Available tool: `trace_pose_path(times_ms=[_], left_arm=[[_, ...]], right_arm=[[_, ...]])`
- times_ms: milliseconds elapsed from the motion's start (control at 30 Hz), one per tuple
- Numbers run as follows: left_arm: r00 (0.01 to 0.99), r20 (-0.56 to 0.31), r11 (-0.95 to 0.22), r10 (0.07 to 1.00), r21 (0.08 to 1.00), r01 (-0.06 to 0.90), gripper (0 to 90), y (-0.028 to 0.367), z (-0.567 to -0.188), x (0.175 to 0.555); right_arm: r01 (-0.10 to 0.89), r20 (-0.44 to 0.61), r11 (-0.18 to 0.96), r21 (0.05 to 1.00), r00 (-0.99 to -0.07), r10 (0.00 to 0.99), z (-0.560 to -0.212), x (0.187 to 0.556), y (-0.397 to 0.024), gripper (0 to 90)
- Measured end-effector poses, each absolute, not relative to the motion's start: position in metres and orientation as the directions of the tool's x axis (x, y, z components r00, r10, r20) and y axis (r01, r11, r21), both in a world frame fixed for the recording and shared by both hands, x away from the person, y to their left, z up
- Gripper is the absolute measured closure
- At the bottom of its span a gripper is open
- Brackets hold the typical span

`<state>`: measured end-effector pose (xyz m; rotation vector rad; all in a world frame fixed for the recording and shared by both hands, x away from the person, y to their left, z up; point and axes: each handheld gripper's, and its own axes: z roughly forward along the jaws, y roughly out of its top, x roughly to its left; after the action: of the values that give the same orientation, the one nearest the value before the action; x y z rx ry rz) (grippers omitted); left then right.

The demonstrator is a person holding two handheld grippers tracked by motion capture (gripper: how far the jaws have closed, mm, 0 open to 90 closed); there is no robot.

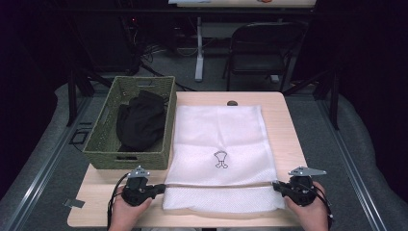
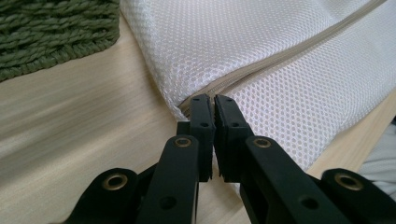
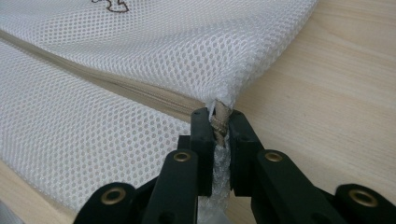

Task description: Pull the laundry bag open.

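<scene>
- Right tool (image 3: 218,122) clamped on zipper-end tab of mesh laundry bag (image 1: 221,144); could slip off under a hard tug.
- Left tool (image 2: 212,105) pinched together at bag's opposite zipper end; thin grip, may tear free.
- Beyond left tool, woven basket (image 1: 108,144); could snag bag.

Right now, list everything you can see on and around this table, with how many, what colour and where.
Mesh laundry bag: one, white, flat on the middle of the table, zip line running across near the front.
Small printed mark: one, dark, on the bag's middle.
Woven basket: one, green, left of the bag.
Dark cloth: one, black, inside the basket.
Table: one, light wood.
Chair: one, black, beyond the table.
Left gripper: one, black, shut at the zip's left end.
Right gripper: one, black, clamped on the zip's right end tab.
Hands: two, at the front edge.
</scene>
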<state>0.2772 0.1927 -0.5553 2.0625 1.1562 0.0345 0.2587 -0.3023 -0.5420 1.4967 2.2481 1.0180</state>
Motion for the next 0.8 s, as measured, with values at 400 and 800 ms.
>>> trace_pose_path(times_ms=[400,800], left_arm=[[0.580,-0.290,-0.330,0.761,0.596,0.732,87.0,0.190,-0.560,0.279],[0.586,-0.273,-0.347,0.762,0.592,0.727,84.6,0.184,-0.563,0.281]], right_arm=[[0.752,0.173,0.269,0.601,-0.451,0.876,-0.555,0.263,-0.295,81.0],[0.767,0.180,0.258,0.588,-0.435,0.883,-0.558,0.264,-0.299,80.0]])
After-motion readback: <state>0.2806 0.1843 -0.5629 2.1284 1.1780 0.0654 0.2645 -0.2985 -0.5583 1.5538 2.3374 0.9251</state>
